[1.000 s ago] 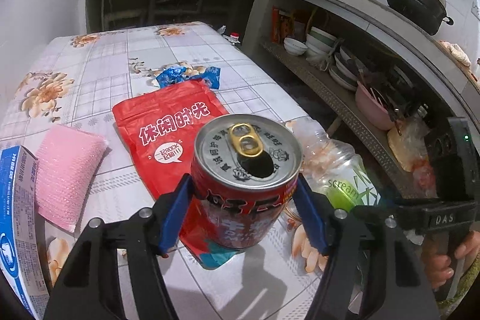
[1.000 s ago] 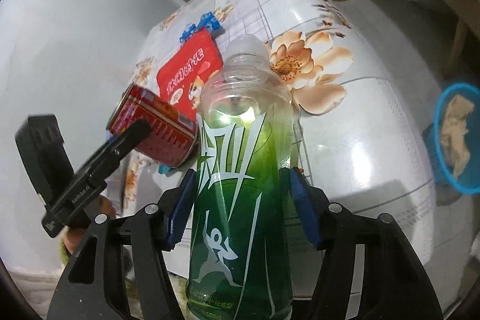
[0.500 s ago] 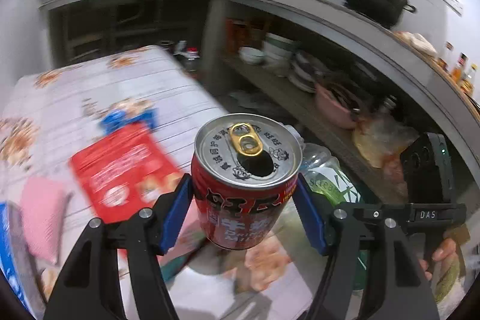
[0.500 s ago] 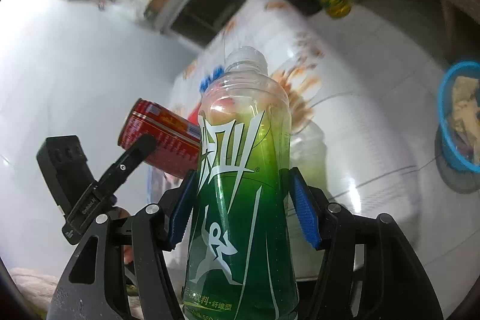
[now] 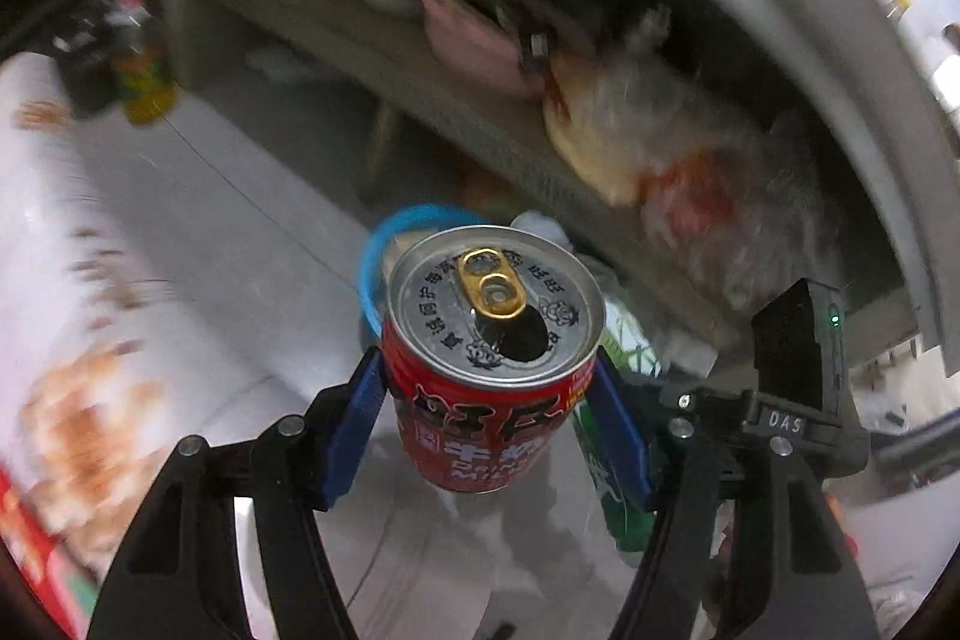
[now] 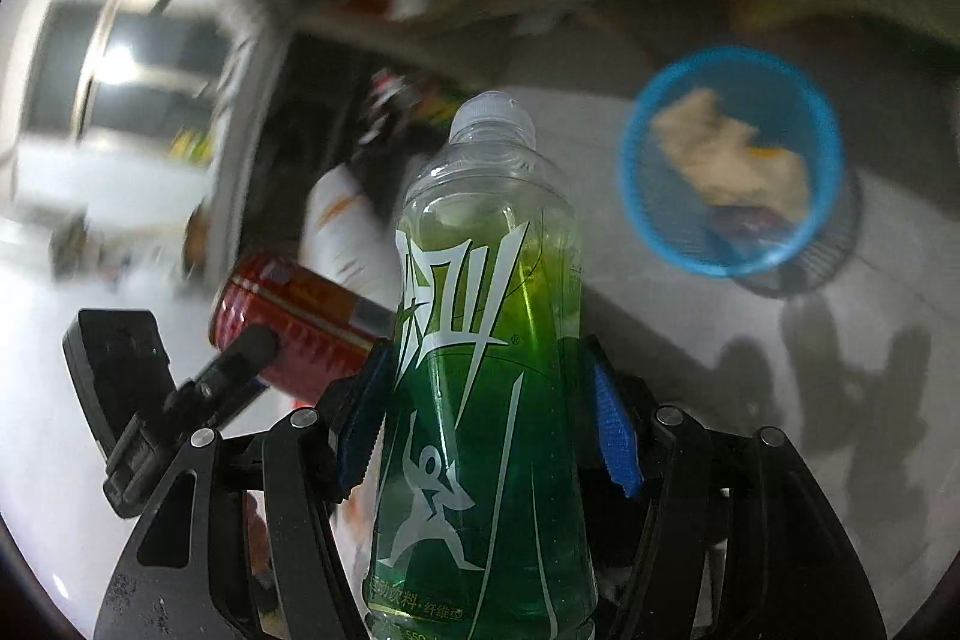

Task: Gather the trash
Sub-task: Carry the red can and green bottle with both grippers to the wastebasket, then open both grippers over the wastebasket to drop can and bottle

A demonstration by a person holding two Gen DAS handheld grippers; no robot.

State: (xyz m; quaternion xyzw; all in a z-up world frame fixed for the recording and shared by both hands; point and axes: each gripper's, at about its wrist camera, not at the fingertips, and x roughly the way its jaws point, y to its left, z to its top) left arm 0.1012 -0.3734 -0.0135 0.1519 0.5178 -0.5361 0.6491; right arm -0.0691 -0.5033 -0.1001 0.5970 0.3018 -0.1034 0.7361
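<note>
My left gripper (image 5: 489, 415) is shut on a red drink can (image 5: 486, 394) with an open silver top, held in the air past the table's edge. My right gripper (image 6: 486, 418) is shut on a green plastic bottle (image 6: 480, 370) with a clear neck and cap. The can (image 6: 288, 322) and the left gripper also show at the left of the right wrist view. A blue-rimmed trash basket (image 6: 636, 196) with crumpled paper in it stands on the floor, up and to the right of the bottle. Its blue rim (image 5: 372, 250) shows just behind the can in the left wrist view.
The flowered table (image 5: 72, 316) is at the left, with a red snack bag (image 5: 30, 538) at its near corner. A low shelf (image 5: 480, 112) with bowls and bags runs behind the basket. An oil bottle (image 5: 141, 82) stands on the grey tiled floor (image 5: 240, 232).
Both grippers have swung right, off the table and toward the floor, carrying the can and the bottle. The blue basket is now nearer and larger in both views.
</note>
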